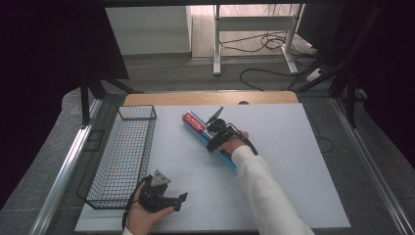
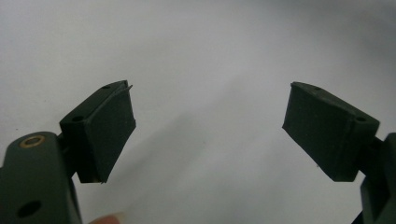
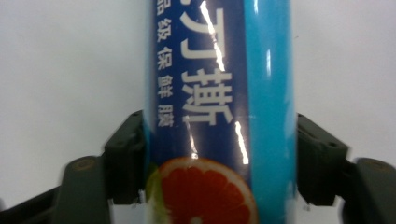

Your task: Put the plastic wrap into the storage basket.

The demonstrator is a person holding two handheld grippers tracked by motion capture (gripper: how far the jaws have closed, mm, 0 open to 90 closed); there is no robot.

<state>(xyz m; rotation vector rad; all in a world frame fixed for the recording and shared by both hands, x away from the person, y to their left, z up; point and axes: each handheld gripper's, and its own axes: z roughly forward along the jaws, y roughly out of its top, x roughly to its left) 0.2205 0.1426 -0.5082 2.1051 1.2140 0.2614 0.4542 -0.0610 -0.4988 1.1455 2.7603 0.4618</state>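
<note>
Right gripper (image 1: 214, 136) clamps a blue box (image 3: 219, 93), its orange-slice label legible close up; left gripper (image 1: 166, 196), at seven o'clock, gapes empty.

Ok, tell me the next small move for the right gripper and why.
Probably lift the blue box straight up: the right gripper has both jaws pressed against its sides, it lies flat on the table, and the wire basket stands apart.

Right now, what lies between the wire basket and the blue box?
Nothing: in the high view, bare white tabletop separates the wire basket from the blue box.
</note>
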